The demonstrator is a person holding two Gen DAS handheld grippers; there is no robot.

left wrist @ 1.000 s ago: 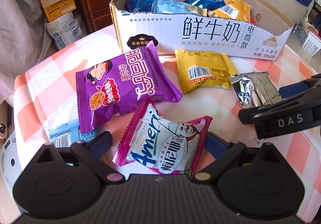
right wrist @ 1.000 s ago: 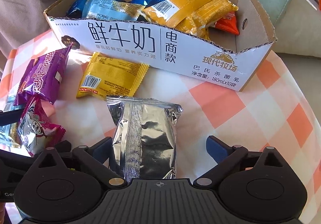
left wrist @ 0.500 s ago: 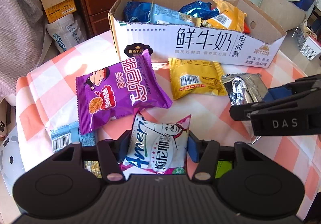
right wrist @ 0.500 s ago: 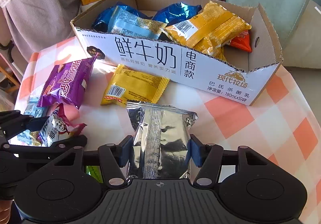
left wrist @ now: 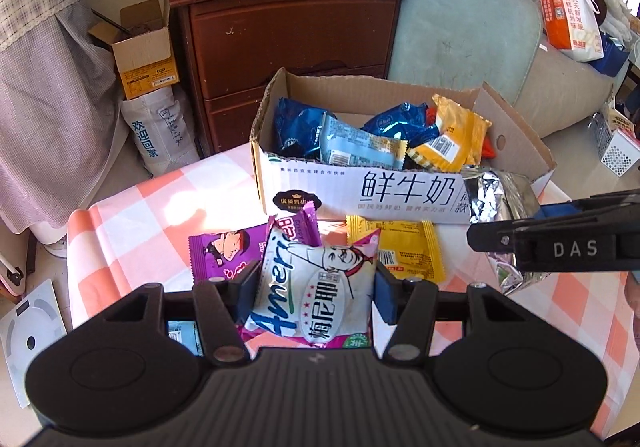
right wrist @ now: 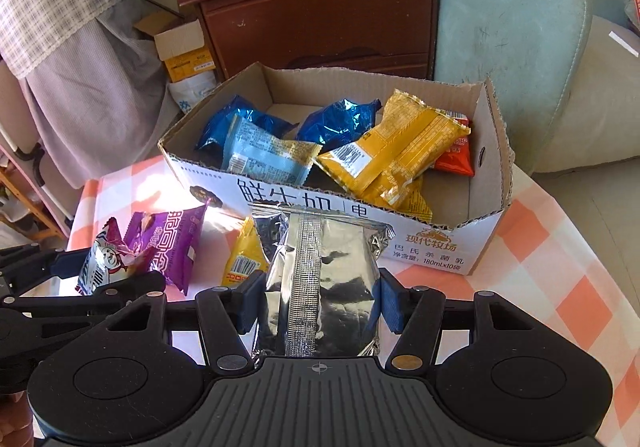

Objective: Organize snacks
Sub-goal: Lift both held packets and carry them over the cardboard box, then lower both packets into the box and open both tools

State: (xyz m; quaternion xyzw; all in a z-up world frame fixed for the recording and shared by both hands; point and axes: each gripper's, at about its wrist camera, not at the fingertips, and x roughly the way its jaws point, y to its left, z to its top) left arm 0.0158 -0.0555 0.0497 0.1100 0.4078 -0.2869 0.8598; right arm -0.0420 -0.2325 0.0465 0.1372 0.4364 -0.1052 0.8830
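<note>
Left gripper (left wrist: 315,289) clamped on white-and-pink snack packet (left wrist: 316,287), both blue pads (left wrist: 385,297) pressing its sides, packet lifted off the checked tablecloth (left wrist: 132,215). Just beyond the jaws: purple packet (left wrist: 224,255) left, yellow packet (left wrist: 404,251) right. Further ahead, open cardboard box (left wrist: 400,191) with blue and yellow packets inside. Right of jaws, right gripper (left wrist: 560,247) carrying silver foil packet (left wrist: 500,203).

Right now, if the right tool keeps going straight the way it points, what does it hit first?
Most likely the cardboard box. The right tool, shut on the silver packet, points toward the box's printed front wall, so the packet's top edge would meet it first. Depth is unclear, so it might just clear the rim.
</note>
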